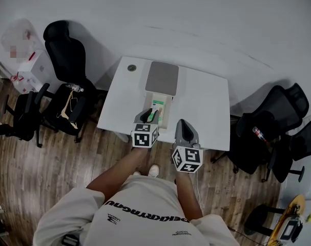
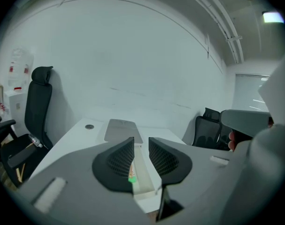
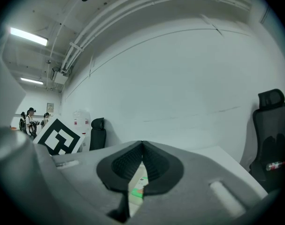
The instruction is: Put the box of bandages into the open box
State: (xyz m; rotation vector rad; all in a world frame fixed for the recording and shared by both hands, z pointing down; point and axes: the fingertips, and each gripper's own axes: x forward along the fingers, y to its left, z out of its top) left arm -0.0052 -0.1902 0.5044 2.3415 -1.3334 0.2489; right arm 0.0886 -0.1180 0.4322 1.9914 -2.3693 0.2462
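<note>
the left gripper (image 1: pixel 146 117) is hovering over the near end of the open box (image 1: pixel 167 102), at the centre of the head view. in the left gripper view, the left gripper (image 2: pixel 141 143) is showing its two jaws standing a narrow gap apart. no pad is pressing on anything, so the gripper is holding nothing.

the box of bandages (image 1: pixel 156 108) is lying inside the open box, on the left side of its tray, with its green print facing up. in the left gripper view, the box of bandages (image 2: pixel 131 175) is showing below the jaws, partly behind the left-hand jaw. the grey lid (image 1: pixel 162 78) is lying folded back beyond the tray, toward the top of the frame.

the right gripper (image 1: pixel 182 124) is sitting just right of and below the left gripper in the head view, over the near edge of the white table (image 1: pixel 206 106). in the right gripper view, its pads are meeting at the tips, closed together with nothing between them. the green print of the box of bandages (image 3: pixel 138 189) is appearing below the closed pads.

each gripper is carrying a marker cube (image 1: pixel 145 136) at its rear end. a black office chair (image 1: pixel 68 60) is standing at the upper left of the head view, beside the table.
</note>
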